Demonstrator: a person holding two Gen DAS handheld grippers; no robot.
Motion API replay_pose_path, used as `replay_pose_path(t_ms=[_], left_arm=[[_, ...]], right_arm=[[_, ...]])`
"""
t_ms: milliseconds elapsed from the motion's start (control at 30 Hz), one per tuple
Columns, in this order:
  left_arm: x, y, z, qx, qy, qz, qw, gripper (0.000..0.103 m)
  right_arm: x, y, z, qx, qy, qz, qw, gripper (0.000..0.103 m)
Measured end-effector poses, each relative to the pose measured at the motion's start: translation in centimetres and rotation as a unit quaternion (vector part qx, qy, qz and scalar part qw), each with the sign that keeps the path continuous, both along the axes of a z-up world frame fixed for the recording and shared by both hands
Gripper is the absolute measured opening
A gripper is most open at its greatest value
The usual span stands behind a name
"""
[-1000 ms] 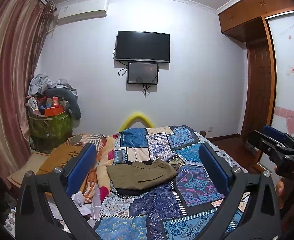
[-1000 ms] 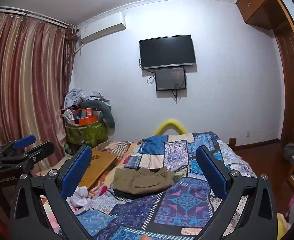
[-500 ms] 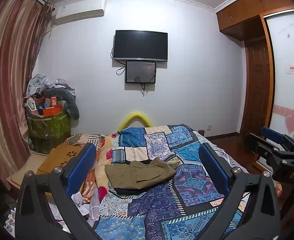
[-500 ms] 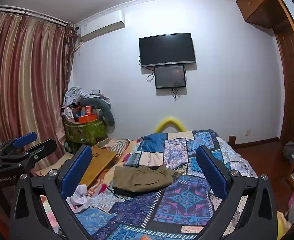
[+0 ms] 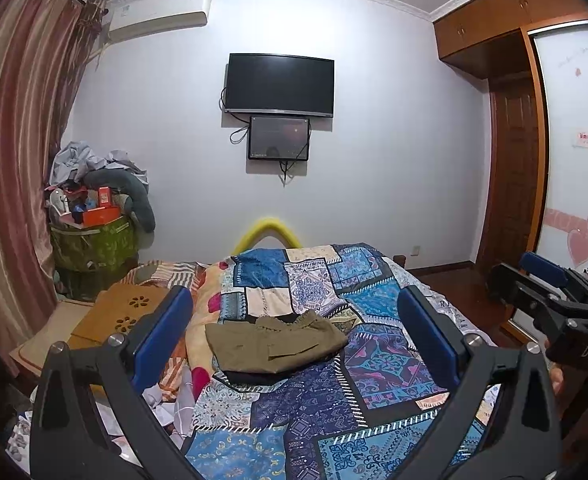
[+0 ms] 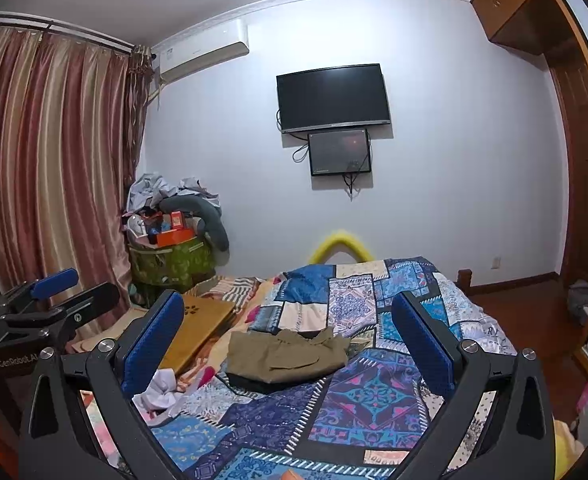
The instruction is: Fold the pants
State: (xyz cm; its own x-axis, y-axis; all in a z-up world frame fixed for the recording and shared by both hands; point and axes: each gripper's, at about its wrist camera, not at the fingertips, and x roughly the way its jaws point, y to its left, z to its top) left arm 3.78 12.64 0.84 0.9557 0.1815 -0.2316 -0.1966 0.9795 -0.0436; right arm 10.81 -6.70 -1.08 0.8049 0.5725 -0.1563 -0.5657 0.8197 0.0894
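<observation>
Pants: folded olive-green cotton pants (image 5: 273, 343) lying on blue patchwork quilt (image 5: 374, 376).
Left gripper (image 5: 294, 332): fingers spread, empty, above quilt.
Right gripper (image 6: 287, 334): likewise spread, empty.

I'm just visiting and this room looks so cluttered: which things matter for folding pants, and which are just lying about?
Job:
olive-green cloth pants
open left gripper
open right gripper
blue patchwork quilt

Lying about:
black wall television
tan wooden lap tray
green storage bin

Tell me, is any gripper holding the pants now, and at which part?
Nothing is held. The left gripper and the right gripper are both open and empty, away from the olive pants, which lie folded on the patchwork quilt.
</observation>
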Motion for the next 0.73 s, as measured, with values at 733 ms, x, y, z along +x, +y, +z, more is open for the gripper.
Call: replay_pose_path(t_ms=[733], left_arm=[[0.43, -0.23, -0.45, 0.003, 0.01, -0.014, 0.9998, 0.103]], right_arm=[[0.48, -0.39, -0.27, 0.002, 0.005, -0.007, 1.0, 0.103]])
